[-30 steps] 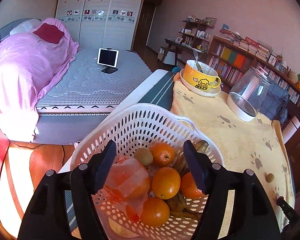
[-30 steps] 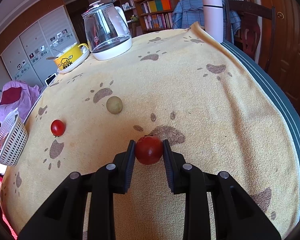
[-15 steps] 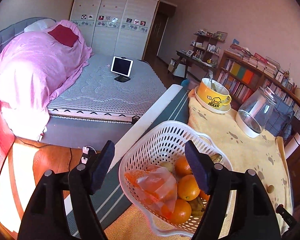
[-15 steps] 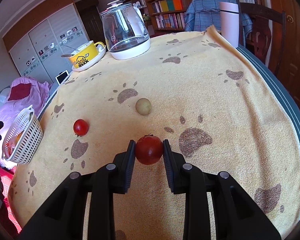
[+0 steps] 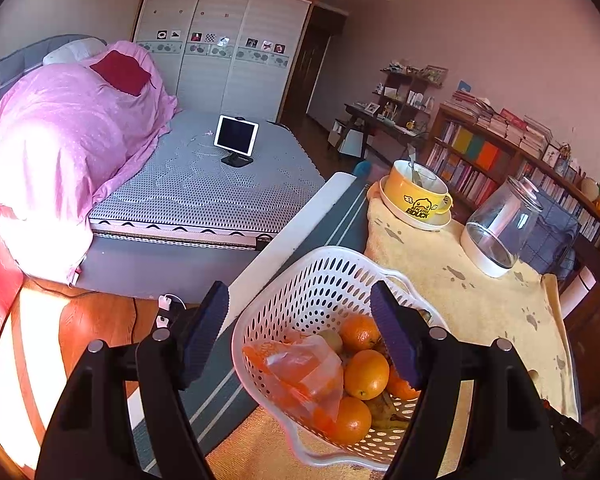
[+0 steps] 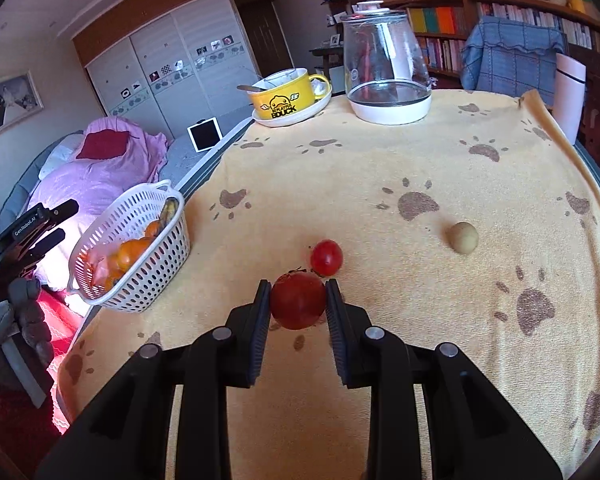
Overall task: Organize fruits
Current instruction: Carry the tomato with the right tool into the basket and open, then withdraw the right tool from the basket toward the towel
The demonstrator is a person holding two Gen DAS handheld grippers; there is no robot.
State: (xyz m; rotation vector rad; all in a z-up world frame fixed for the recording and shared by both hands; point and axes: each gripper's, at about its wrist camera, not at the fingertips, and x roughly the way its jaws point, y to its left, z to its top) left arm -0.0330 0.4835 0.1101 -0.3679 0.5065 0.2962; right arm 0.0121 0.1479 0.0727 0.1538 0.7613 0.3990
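**A:** Right gripper [image 6: 298, 300] has the big tomato [image 6: 298, 300] pinched between its fingers [image 6: 260, 320], pads on its two flanks, carried above the yellow cloth [image 6: 380, 184] on the bench.

**B:** Handling?

**A:** Light, I'd say, with smooth, slick skin and soft flesh — squeeze hard and it bruises or splits. The widest part, where it's held now, looks like the right place.

**B:** Which way does it point?

**A:** Nearly round, so no real long axis. A dark bit of stem shows at the top, so the stem end faces up and away from the camera.

**B:** And the left?

**A:** Left gripper [image 5: 300, 336] has fingers spread wide, holding nothing, hovering by the white basket [image 5: 300, 280] of oranges [image 5: 366, 374] at the bench edge.

**B:** What's loose?

**A:** A small tomato [image 6: 326, 257] just beyond the held one, and a pale round fruit [image 6: 463, 237] well apart to the right — both on the cloth.
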